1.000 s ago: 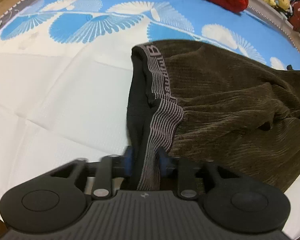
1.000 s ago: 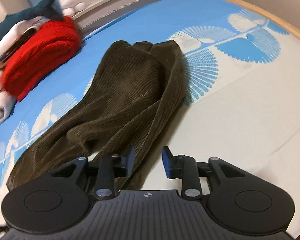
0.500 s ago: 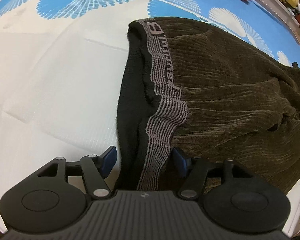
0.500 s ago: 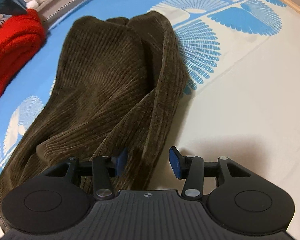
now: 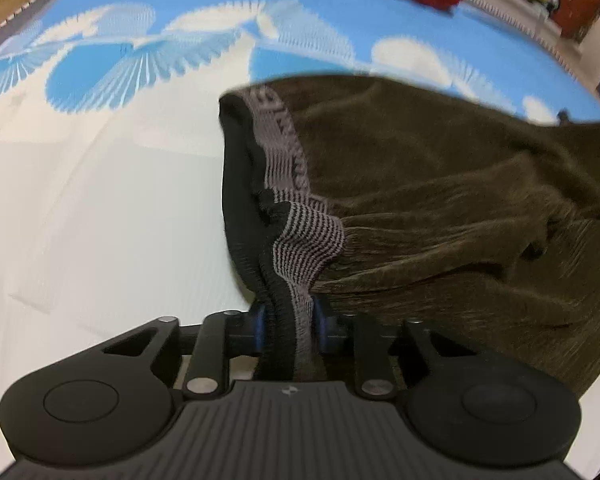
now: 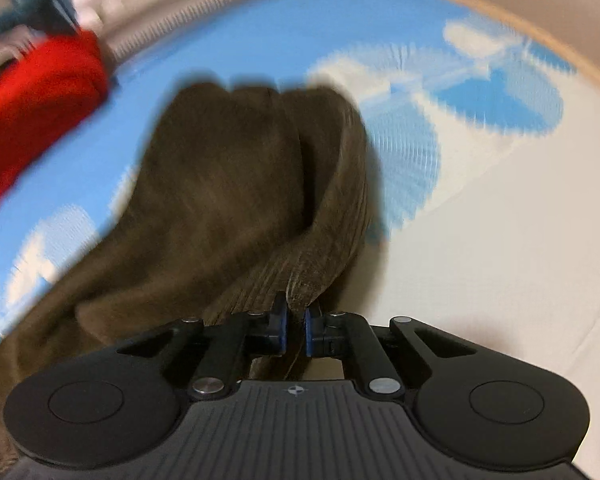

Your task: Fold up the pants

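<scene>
Black left gripper [image 5: 288,326] is pinching the striped waistband [image 5: 300,240] of brown corduroy pants [image 5: 440,200]; right gripper [image 6: 294,330] is clamping a leg edge — both lying on a blue-and-white sheet [image 5: 100,200], a red garment [image 6: 36,120] sitting beyond.

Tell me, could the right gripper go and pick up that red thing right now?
Probably not yet. The right gripper is shut on a fold of the pants, so its jaws are full. The red thing lies off to the left on the bed, apart from the pants; nothing blocks the way, but it would have to let go first.
</scene>
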Tool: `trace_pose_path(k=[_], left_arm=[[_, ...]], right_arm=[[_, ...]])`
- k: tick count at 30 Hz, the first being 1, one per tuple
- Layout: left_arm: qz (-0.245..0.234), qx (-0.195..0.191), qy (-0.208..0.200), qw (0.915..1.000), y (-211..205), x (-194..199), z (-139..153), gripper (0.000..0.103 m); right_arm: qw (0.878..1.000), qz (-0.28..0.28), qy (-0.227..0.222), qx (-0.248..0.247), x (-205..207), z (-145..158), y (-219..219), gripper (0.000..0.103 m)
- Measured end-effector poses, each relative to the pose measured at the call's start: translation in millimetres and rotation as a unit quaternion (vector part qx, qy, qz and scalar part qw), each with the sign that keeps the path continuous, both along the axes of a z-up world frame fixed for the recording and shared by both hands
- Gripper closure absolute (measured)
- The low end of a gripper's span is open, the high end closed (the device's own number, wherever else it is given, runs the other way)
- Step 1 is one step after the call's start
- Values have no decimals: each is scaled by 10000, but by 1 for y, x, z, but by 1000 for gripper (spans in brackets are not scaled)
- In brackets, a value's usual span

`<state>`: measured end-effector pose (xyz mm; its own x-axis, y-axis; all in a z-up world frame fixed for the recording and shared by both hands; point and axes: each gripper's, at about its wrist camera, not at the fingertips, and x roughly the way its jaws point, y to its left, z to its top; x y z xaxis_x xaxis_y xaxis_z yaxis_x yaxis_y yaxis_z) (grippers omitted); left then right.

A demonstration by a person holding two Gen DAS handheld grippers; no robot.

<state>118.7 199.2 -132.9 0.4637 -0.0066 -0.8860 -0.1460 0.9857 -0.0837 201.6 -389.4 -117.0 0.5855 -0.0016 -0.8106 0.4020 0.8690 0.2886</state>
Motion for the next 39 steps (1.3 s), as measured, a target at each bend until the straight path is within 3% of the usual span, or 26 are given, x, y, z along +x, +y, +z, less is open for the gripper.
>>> trace_pose_path(k=[3,6,10,13,15,18,21,24,28,33,36,39], left_arm=[[-37,5,-379,9993,-11,-2,13,82],[-185,249,-633,9975,-25,-5,24,82],[-76,527,-453,9976,-21,-10,21,83],[313,534,-143,9980,-3,-15,14,84],[554,404,60,9976,8,-17,10,84],[649,326,247,9971,13,-18,8,81],[608,472,392,9963,8,-14,5,72],[604,482,487,9958,9,-11,2,63],[693,239,650,9952,12,-11,-5,54],[497,334,773,9952,7,-4,-14,54],[446,391,785,9952,4,-3,-16,53],[413,422,774,9952,2,-2,-17,53]], right_arm=[[9982,-34,-588,-147,-29,33,-19,96],[9975,113,-656,-232,-59,46,-36,96],[9950,998,36,-38,-88,32,-47,96],[9704,2248,878,100,-107,2,-33,96],[9540,2798,1076,-87,-117,-8,-21,95],[9514,2927,943,165,-120,-8,-23,90],[9625,2579,743,403,-114,-3,-41,73],[9789,1866,540,631,-106,1,-70,73],[9945,487,395,834,-96,-8,-109,70],[9909,-651,366,1116,-90,-32,-141,61],[9848,-1085,314,1322,-89,-47,-150,52],[9802,-1337,329,1421,-85,-63,-156,51]])
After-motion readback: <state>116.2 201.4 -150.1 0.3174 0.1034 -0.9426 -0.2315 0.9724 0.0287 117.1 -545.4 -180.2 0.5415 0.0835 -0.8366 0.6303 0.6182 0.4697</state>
